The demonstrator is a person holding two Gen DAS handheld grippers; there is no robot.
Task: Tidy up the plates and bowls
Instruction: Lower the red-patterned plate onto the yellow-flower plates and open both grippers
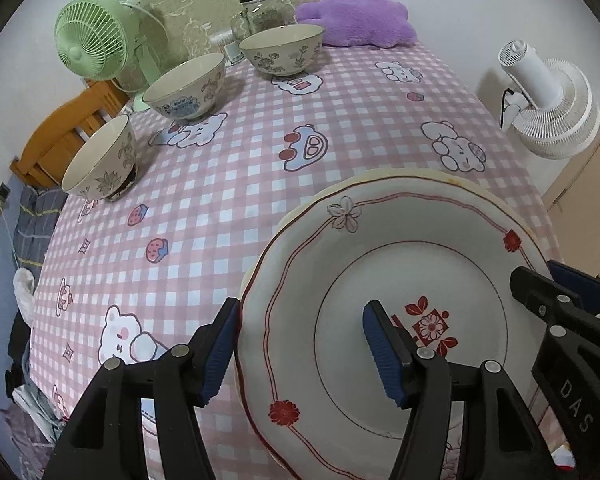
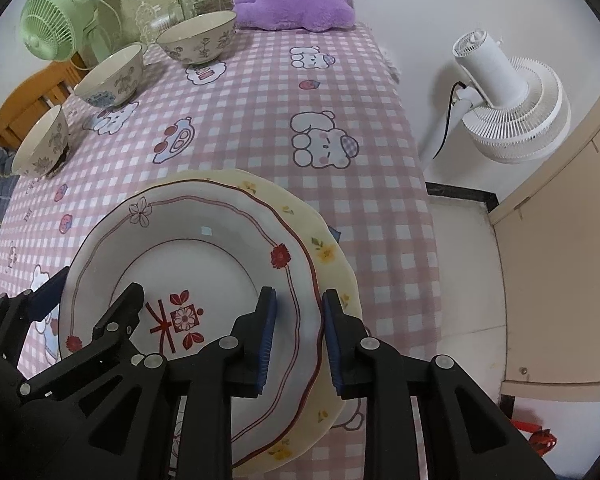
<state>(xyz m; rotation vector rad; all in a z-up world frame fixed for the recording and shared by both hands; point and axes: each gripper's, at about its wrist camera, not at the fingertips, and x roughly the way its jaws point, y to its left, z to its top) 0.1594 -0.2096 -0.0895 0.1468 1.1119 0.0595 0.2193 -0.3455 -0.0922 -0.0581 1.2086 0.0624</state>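
Red-rimmed plate [image 2: 204, 240] — pinched by right claw [image 2: 298, 340], straddled by wide left claw [image 1: 300, 354] — hides yellow plate [image 2: 328, 252].

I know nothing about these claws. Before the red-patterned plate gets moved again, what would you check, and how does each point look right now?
1. Right claw straddles the rim of the red-patterned plate: ok.
2. Right claw pressed firmly on that rim: cannot tell.
3. Left claw grips the opposite rim: not ok, it stands wide open around the rim.
4. Red-patterned plate sits squarely on the yellow plate: not ok, it is offset toward the left.
5. Three bowls stand away from the plates: ok.
6. Tablecloth beside the plates is free of other dishes: ok.
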